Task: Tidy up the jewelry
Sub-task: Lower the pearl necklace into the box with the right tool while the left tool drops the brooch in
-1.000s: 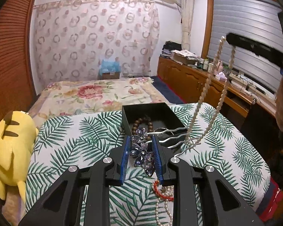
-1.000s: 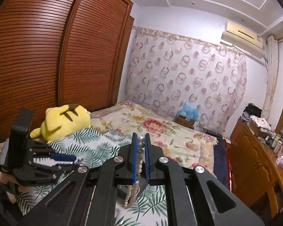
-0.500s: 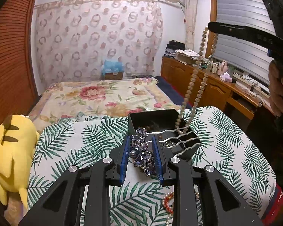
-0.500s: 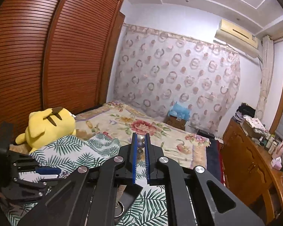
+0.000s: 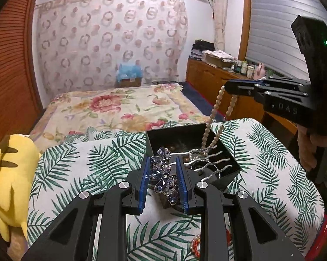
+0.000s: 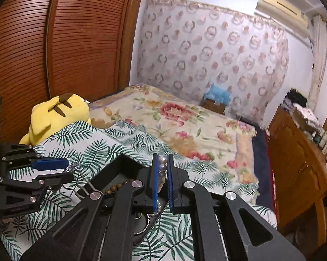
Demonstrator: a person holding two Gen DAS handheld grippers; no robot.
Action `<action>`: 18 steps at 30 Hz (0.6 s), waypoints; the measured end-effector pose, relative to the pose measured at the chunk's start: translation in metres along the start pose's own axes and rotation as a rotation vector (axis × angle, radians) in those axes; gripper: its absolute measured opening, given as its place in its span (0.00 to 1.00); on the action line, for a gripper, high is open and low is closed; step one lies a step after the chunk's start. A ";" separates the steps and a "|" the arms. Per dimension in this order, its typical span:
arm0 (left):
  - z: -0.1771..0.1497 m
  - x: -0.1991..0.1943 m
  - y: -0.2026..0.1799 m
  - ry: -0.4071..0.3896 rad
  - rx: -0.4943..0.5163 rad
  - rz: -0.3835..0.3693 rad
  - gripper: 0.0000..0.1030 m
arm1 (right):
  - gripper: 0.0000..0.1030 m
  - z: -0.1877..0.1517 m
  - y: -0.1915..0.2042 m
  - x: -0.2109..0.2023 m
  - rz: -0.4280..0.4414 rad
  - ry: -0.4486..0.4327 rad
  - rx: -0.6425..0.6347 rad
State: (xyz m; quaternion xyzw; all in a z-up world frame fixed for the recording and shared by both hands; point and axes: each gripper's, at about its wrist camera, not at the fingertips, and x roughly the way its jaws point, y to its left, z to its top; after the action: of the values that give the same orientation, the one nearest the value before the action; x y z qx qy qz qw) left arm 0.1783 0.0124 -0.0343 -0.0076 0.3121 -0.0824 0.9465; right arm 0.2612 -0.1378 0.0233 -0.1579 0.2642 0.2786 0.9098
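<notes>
— So what does the left gripper [image 5: 163,181] carry?
— Its blue pads are clamped on a blue jeweled hair comb [image 5: 163,176], whose silver prongs reach over the near corner of the black box [image 5: 186,133] on the leaf-print cloth [image 5: 94,163].
— And the right gripper [image 6: 162,179]?
— Nearly together, it pinches a pearl necklace [image 5: 216,111]; the strand hangs into the box, probably touching the brown beads [image 6: 116,187] inside.

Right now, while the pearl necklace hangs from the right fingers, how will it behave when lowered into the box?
The pearl necklace is probably floppy: both strands droop from the right gripper. It may swing, pile loosely in the black box, or perhaps snag the hair comb.
</notes>
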 end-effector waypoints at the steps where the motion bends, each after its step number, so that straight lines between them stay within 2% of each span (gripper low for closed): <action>1: 0.001 0.003 -0.001 0.004 0.003 0.001 0.22 | 0.09 -0.003 -0.001 0.002 0.008 0.008 0.009; 3: 0.002 0.007 -0.004 0.011 0.009 0.001 0.22 | 0.17 -0.007 -0.001 0.002 0.009 0.010 0.013; 5: 0.002 0.011 -0.007 0.018 0.017 0.000 0.22 | 0.35 -0.007 -0.001 0.001 0.014 0.008 0.014; 12: 0.007 0.035 -0.018 0.054 0.055 0.015 0.22 | 0.36 -0.025 -0.011 -0.020 0.016 -0.012 0.041; 18: 0.009 0.048 -0.025 0.074 0.069 0.012 0.23 | 0.36 -0.056 -0.009 -0.039 0.028 0.001 0.040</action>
State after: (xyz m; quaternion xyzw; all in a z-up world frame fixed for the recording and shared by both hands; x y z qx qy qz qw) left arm 0.2177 -0.0200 -0.0535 0.0297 0.3438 -0.0877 0.9345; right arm 0.2170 -0.1853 0.0012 -0.1359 0.2724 0.2861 0.9086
